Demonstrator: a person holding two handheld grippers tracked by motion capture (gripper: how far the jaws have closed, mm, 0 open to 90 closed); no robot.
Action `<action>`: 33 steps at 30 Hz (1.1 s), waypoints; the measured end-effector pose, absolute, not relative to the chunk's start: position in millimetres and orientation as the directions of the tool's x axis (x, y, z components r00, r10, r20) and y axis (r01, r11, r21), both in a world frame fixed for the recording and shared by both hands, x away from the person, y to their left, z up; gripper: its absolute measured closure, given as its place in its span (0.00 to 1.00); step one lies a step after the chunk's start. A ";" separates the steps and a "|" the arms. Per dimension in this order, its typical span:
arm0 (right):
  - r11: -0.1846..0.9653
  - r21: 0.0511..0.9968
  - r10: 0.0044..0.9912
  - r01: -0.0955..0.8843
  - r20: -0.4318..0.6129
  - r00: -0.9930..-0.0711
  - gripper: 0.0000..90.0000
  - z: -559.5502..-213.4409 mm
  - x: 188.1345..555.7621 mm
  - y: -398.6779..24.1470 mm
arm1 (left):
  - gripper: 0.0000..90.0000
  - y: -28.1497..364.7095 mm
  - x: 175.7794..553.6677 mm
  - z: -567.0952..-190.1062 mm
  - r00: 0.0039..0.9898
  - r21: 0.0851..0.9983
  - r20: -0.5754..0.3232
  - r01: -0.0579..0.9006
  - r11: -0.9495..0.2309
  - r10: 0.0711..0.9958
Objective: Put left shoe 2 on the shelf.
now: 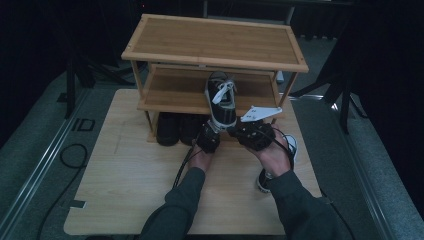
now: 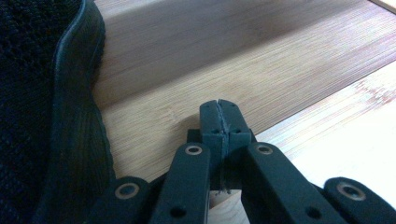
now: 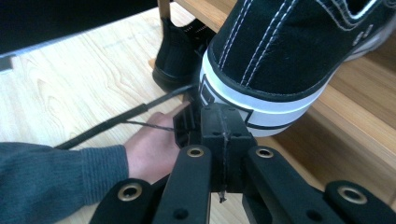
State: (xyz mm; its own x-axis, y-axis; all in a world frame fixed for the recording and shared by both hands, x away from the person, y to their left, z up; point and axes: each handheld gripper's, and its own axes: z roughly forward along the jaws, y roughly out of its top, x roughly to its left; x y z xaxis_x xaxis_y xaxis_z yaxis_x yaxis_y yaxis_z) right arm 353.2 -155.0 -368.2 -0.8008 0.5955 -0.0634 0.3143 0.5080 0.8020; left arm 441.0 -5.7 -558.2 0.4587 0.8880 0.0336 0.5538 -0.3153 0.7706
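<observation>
A black canvas sneaker (image 1: 221,100) with white laces and a white sole lies on the middle shelf (image 1: 175,92) of a bamboo shoe rack, its heel (image 3: 247,100) hanging over the front edge. My right gripper (image 3: 223,122) is shut with nothing between its jaws, tips right at the white heel rubber; whether they touch I cannot tell. My left gripper (image 2: 219,116) is also shut and holds nothing, its tips close to the wooden edge of the rack, with a black shoe (image 2: 46,121) just to its left. In the high view both grippers (image 1: 212,132) (image 1: 236,131) sit side by side below the sneaker's heel.
Dark shoes (image 1: 176,129) stand under the rack at table level. Another black-and-white sneaker (image 1: 264,180) lies on the wooden table (image 1: 125,185) beneath my right forearm. The rack's top shelf (image 1: 215,40) is bare. Cables trail from both grippers toward the person.
</observation>
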 end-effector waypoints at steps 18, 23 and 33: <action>0.517 0.798 0.593 0.311 -0.073 -0.802 1.00 -369.5 366.2 -142.9 | 1.00 -5.4 440.7 -557.9 0.460 0.767 0.042 0.554 -0.323 0.887; 0.509 0.802 0.587 0.314 -0.055 -0.808 1.00 -369.8 369.5 -141.2 | 1.00 -5.9 440.7 -558.2 0.459 0.771 0.038 0.552 -0.318 0.888; 0.514 0.801 0.594 0.307 -0.074 -0.801 1.00 -369.7 372.3 -138.3 | 1.00 -6.5 440.5 -558.3 0.458 0.771 0.042 0.550 -0.320 0.888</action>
